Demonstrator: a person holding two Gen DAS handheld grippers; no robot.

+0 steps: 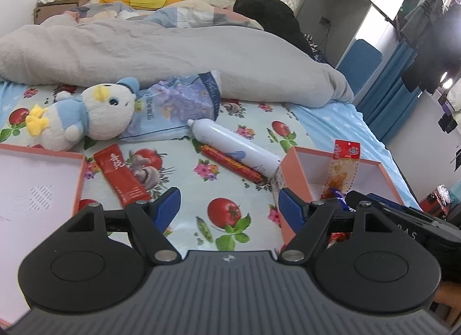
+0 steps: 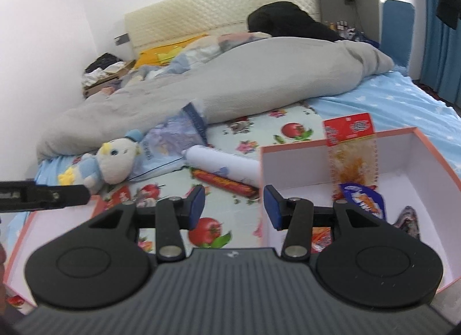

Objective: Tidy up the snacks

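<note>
Snacks are lying in two spots. In the pink box (image 2: 426,145) on the right: a clear packet w/ red header (image 2: 350,150) is leaning upright against the back wall, a blue-and-orange wrapper (image 2: 364,198) is sitting at its foot, a dark patterned packet (image 2: 407,219) is lying on the box floor to the right, and something red-orange is showing below the gripper linkage, too hidden to tell what. Outside the box, on the tomato-print sheet (image 1: 224,188): a red sausage stick (image 1: 233,163) is lying diagonally, touching the side of a white spray can (image 1: 236,146) just behind it; the can's far end is resting by the box's left corner. A flat red sachet (image 1: 122,175) is lying further left, just beside a second pink box (image 1: 77,179) w/ white inside, at the left edge.

Left gripper (image 1: 229,206) is hovering over the sheet btwn the two boxes, jaws spread wide, gripping nothing. Right gripper (image 2: 234,205) is hovering at the left wall of the right box, jaws likewise apart and holding nothing; its right finger is sitting inside the box, left finger outside.

Behind the snacks: a plush duck (image 1: 86,113) is lying on its side, head resting on a blue-lilac bag (image 1: 178,101), w/ a grey duvet (image 1: 161,52) bunched up beyond.
</note>
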